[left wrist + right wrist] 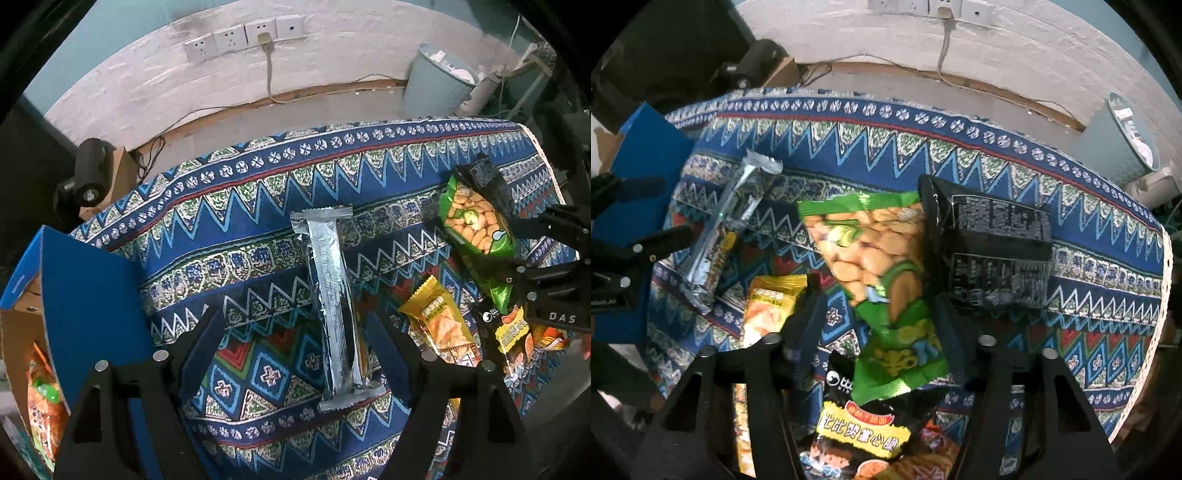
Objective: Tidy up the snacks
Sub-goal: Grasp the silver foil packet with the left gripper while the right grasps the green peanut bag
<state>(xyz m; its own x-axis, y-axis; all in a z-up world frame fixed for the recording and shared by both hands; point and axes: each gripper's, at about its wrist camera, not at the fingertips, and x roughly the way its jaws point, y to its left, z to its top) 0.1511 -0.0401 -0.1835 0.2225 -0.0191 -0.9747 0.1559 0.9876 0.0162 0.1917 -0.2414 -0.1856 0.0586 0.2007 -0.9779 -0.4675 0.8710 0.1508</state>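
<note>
A long silver snack bar (332, 306) lies on the patterned cloth between the open fingers of my left gripper (295, 332); it also shows in the right wrist view (727, 221). A green bag of broad beans (879, 273) lies between the open fingers of my right gripper (877, 314), neither pad clearly pressing it. The green bag (476, 229) and the right gripper (532, 258) show at the right of the left wrist view. A yellow packet (439, 325) (768, 310), a black packet (993, 251) and a black-and-yellow bag (871, 432) lie close by.
A blue cardboard box (85, 295) with an orange snack bag (42, 398) inside stands at the left edge of the table (221, 206). A grey waste bin (436, 81) stands beyond the far edge. The cloth's right edge (1160, 295) drops off.
</note>
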